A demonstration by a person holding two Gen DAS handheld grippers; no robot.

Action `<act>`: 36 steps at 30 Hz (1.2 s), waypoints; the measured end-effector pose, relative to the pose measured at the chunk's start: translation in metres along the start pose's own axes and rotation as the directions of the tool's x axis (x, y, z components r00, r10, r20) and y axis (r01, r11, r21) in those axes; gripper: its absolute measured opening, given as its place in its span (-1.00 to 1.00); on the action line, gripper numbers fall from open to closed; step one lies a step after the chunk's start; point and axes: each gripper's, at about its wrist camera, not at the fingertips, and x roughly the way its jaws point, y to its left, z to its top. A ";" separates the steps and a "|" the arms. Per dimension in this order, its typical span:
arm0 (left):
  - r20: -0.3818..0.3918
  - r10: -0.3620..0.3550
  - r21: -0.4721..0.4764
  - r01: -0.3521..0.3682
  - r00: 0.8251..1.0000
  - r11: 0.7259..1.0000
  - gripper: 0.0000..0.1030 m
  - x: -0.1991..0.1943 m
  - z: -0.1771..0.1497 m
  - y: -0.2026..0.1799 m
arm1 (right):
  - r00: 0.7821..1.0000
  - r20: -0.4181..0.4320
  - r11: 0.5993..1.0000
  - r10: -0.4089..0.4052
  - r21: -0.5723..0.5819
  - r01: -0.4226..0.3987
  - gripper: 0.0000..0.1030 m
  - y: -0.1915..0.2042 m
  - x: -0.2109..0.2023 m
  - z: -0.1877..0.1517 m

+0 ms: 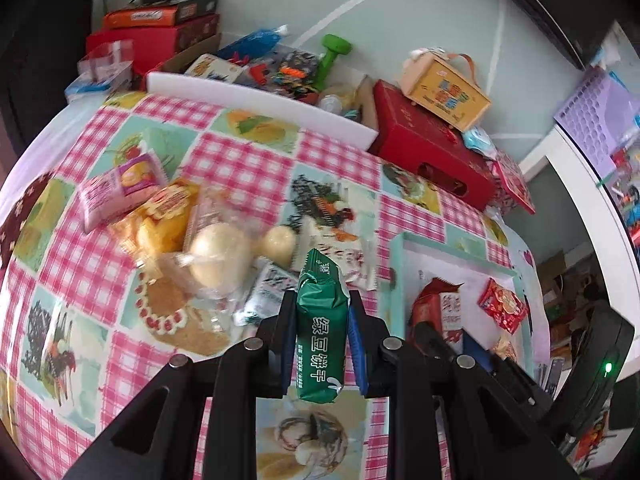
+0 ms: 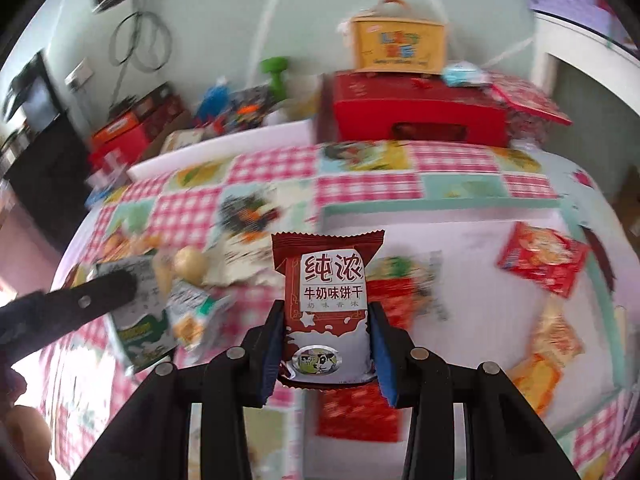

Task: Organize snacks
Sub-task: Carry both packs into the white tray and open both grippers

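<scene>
Mid-sort, the left tool (image 1: 322, 334) clamps a green biscuit pack (image 1: 320, 328) above the desk's (image 1: 248, 168) pile while the right tool (image 2: 326, 334) grips a maroon milk-biscuit pack (image 2: 326, 304) over the white tray (image 2: 472, 248), so next each likely needs lowering and releasing there.

Soft, even daylight is filling both views, with hardly any shadows showing on the desk (image 1: 248, 168). Fisheye bending is curving everything toward the black corners. In the right wrist view, motion blur is smearing the snacks to either side of the tool (image 2: 326, 344), while the milk biscuit packet (image 2: 326, 308) is staying crisp. The left view is looking sharper, slightly washed out ahead.
</scene>
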 end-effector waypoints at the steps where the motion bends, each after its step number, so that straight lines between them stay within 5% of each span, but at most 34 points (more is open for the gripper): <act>1: -0.001 -0.006 0.011 0.006 1.000 1.000 -0.52 0.001 0.001 -0.005 | 1.000 0.002 1.000 -0.018 0.025 0.018 -0.18 -0.010 0.001 0.002; 19: -0.151 -0.175 0.223 0.206 0.973 0.953 -0.52 0.059 -0.005 -0.135 | 0.980 -0.087 0.942 -0.181 0.270 0.198 -0.18 -0.120 0.011 -0.002; 36: -0.245 -0.182 0.250 0.244 0.952 0.937 -0.52 0.111 -0.017 -0.174 | 0.972 -0.106 0.922 -0.211 0.309 0.234 -0.18 -0.143 0.006 -0.004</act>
